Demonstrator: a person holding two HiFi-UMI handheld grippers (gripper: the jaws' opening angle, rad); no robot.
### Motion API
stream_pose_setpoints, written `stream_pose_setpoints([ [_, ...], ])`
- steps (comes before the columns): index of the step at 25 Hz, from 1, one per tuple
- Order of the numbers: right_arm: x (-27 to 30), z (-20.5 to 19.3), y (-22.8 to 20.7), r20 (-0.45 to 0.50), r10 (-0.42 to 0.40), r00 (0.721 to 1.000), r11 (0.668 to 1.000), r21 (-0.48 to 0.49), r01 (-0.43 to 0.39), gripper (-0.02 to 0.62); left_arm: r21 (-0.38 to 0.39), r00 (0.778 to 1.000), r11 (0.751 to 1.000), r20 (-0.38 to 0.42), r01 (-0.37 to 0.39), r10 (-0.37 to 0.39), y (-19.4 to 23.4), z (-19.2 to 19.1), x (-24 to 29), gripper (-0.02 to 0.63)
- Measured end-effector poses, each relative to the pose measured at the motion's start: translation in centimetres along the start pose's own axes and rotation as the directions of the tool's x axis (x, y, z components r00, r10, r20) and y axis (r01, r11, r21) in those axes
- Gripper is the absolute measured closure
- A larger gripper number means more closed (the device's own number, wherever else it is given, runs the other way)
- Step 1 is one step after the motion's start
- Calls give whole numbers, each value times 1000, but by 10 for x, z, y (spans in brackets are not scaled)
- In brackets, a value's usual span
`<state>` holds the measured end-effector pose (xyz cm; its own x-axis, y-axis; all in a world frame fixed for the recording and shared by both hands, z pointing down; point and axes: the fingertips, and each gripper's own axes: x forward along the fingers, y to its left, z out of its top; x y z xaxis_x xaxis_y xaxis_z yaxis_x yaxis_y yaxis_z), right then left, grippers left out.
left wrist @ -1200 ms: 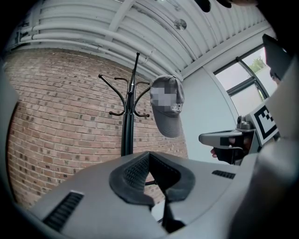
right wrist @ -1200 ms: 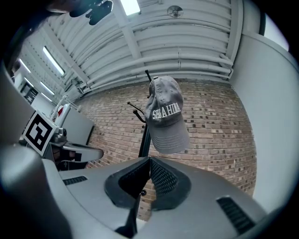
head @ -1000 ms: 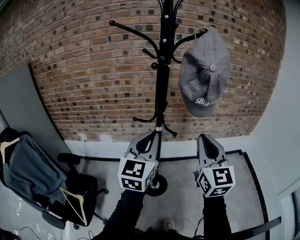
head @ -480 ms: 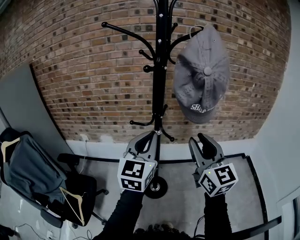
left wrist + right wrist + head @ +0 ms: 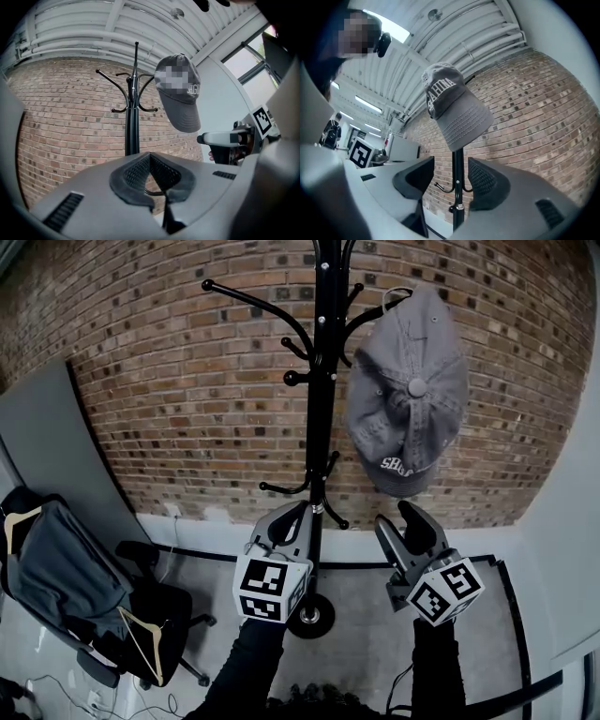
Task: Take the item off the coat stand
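So far nothing is coming off: the grey cap [image 5: 408,395] is hanging on an upper hook [image 5: 375,313] of the coat stand [image 5: 319,427], untouched. The right gripper [image 5: 399,517] is pointing up at it from below, its jaws having just been opening wide with nothing between them. The left gripper [image 5: 297,510] is hovering beside the stand, jaws pressed together and empty. Reaching, gripping and lifting are all remaining, I judge.

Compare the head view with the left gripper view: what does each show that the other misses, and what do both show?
Only the head view shows the office chair with a grey garment on it, and the stand's round base on the floor. Only the left gripper view shows the ceiling beams and a window. Both show the grey cap hanging on the coat stand before the brick wall.
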<state>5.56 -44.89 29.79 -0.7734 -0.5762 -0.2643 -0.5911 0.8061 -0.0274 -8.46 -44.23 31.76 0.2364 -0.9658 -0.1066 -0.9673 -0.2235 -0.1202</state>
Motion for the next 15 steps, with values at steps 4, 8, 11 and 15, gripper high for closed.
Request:
stream_pose_setpoints([
  [4, 3, 10, -4, 76, 76, 994, 995, 61, -81, 387, 17, 1000, 1000, -10, -12, 12, 0, -3, 6, 600],
  [8, 9, 13, -8, 81, 110, 991, 991, 63, -115, 387, 30, 1000, 999, -11, -20, 20, -1, -3, 10, 601],
  [11, 11, 18, -9, 110, 149, 983, 984, 83, -159, 387, 44, 1000, 999, -16, -22, 23, -2, -3, 12, 601],
  [15, 10, 27, -11, 165, 206, 965, 966, 126, -228, 387, 53, 999, 998, -22, -28, 29, -2, -5, 14, 601],
])
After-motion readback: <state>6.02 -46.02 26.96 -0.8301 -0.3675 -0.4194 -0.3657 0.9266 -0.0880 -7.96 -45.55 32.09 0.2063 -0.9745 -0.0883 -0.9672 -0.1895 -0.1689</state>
